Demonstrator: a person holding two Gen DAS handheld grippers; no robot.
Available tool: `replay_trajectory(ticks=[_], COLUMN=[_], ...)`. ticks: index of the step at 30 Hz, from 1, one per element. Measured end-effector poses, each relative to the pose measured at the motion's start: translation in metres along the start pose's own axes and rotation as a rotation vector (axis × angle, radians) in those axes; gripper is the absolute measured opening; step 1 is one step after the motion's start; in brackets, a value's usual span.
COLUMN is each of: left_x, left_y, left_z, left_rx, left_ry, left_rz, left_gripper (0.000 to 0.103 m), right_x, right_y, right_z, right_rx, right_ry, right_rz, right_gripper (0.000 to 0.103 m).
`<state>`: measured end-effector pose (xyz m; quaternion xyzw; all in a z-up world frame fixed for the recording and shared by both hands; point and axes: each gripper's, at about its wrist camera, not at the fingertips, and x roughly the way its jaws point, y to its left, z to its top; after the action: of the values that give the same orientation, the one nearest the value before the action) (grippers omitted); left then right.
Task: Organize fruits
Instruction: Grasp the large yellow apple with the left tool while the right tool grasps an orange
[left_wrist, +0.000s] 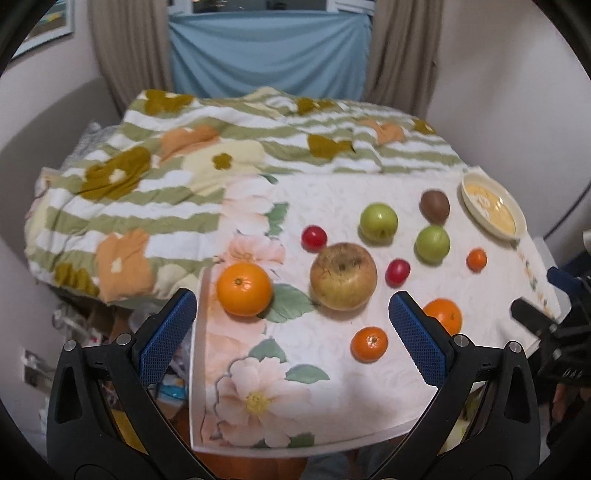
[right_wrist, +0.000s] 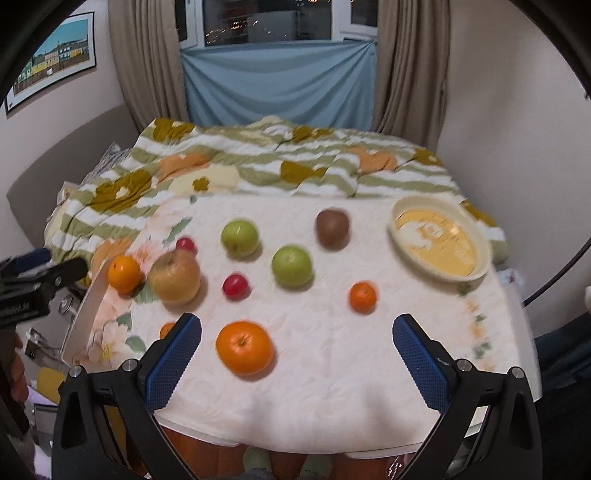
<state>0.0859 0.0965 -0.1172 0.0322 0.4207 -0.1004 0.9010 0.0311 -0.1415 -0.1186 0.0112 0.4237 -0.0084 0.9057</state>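
Observation:
Fruit lies spread over a table with a floral cloth (left_wrist: 332, 387). In the left wrist view I see a big orange (left_wrist: 243, 290), a yellowish apple (left_wrist: 343, 276), two green apples (left_wrist: 379, 222), a kiwi (left_wrist: 435, 206), two small red fruits (left_wrist: 314, 238) and a tangerine (left_wrist: 369, 343). An empty cream bowl (left_wrist: 493, 212) sits at the far right. My left gripper (left_wrist: 291, 306) hovers open over the near left side, holding nothing. My right gripper (right_wrist: 298, 325) is open above the near edge, with an orange (right_wrist: 244, 347) between its fingers' lines and the bowl (right_wrist: 441, 240) ahead to the right.
A striped, flowered quilt (right_wrist: 258, 170) is bunched behind the table, with curtains and a blue cloth beyond. Clutter lies on the floor left of the table (left_wrist: 110, 325). The other gripper shows at each view's side edge (right_wrist: 44, 277). A small orange (right_wrist: 363, 296) lies near the bowl.

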Motion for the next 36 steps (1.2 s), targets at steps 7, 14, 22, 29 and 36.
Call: replay_trajectory(ticks=[7, 14, 22, 29, 36], left_x=[0.055, 0.095, 0.128, 0.143, 0.139], left_y=[-0.015, -0.031, -0.04, -0.046, -0.047], left_z=[0.005, 0.01, 0.011, 0.009, 0.005], left_rx=[0.11, 0.199, 0.238, 0.245, 0.259], left_ry=[0.075, 0.143, 0.201, 0.235, 0.215], left_rz=[-0.089, -0.125, -0.174, -0.199, -0.181], left_gripper=[0.103, 0.103, 0.1, 0.082, 0.081], right_x=[0.044, 0.07, 0.087, 0.094, 0.098], right_y=[0.013, 0.02, 0.027, 0.032, 0.035], right_z=[-0.024, -0.033, -0.04, -0.038, -0.033], right_rx=[0.002, 0.032, 0.039, 0.038, 0.01], right_ry=[0.079, 0.131, 0.168, 0.191, 0.197], right_rz=[0.019, 0.037, 0.067, 0.091, 0.092], right_gripper=[0.103, 0.097, 0.083, 0.075, 0.07])
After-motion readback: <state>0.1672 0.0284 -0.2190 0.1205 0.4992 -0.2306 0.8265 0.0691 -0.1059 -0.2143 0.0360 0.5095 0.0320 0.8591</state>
